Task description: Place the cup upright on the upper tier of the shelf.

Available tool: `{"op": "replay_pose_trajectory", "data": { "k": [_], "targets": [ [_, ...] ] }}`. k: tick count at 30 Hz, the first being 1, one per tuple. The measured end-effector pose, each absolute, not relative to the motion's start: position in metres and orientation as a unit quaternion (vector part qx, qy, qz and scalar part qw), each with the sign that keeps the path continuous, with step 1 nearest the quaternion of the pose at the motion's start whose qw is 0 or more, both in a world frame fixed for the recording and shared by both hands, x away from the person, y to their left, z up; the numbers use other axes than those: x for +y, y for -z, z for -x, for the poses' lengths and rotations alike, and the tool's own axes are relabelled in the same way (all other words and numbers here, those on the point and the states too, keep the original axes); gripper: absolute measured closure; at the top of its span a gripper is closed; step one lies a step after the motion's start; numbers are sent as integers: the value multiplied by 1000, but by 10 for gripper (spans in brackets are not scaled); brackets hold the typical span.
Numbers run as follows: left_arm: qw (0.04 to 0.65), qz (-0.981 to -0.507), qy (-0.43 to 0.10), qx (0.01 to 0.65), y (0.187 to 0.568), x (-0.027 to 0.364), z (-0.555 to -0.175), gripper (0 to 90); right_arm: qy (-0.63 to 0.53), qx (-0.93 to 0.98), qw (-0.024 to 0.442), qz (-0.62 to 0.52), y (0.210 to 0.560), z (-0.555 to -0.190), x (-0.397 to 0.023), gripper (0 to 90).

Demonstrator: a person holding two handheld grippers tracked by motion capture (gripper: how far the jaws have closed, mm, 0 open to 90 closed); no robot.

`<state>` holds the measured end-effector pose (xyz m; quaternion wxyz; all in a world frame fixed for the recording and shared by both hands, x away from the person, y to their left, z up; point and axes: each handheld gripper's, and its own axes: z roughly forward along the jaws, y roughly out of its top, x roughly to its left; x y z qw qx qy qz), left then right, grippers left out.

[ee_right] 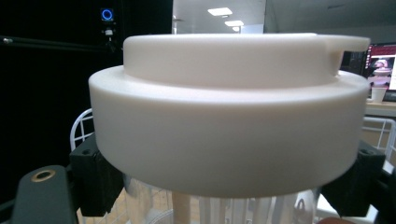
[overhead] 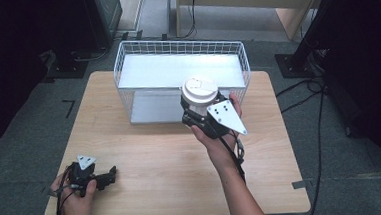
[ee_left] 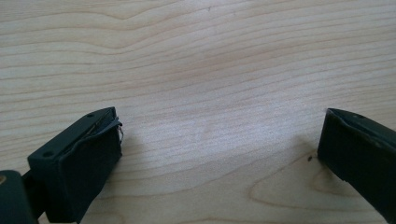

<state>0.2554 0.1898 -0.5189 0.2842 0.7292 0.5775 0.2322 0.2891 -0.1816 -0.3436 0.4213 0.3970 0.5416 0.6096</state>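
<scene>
Resting idle near the front-left corner of the pale wooden table (overhead: pixel 146 160), left gripper (overhead: pixel 113 171) gapes empty, while right gripper (overhead: pixel 192 111) clamps the clear white-lidded cup (overhead: pixel 200 90) upright at the white wire basket's (overhead: pixel 125 56) front rim, presumably for loading.

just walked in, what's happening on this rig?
A person works at a wooden table with a hand-held tool in each hand. The right tool is shut on a clear cup with a white lid, gripping it just under the lid and holding it up in front of the white wire basket at the far side of the table. The left tool rests near the table's near left corner, its jaws open with nothing between them.
</scene>
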Motion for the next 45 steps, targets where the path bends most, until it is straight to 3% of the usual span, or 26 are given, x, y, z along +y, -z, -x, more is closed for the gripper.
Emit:
{"op": "replay_pose_trajectory", "data": {
  "k": [28,45],
  "targets": [
    [284,-729,-232,578,519,190,-255,0,-601,520,446,-412,317,-345,-183,155],
    [286,-728,-232,579,519,190,-256,0,-609,511,454,-402,297,-350,-176,155]
  ]
}}
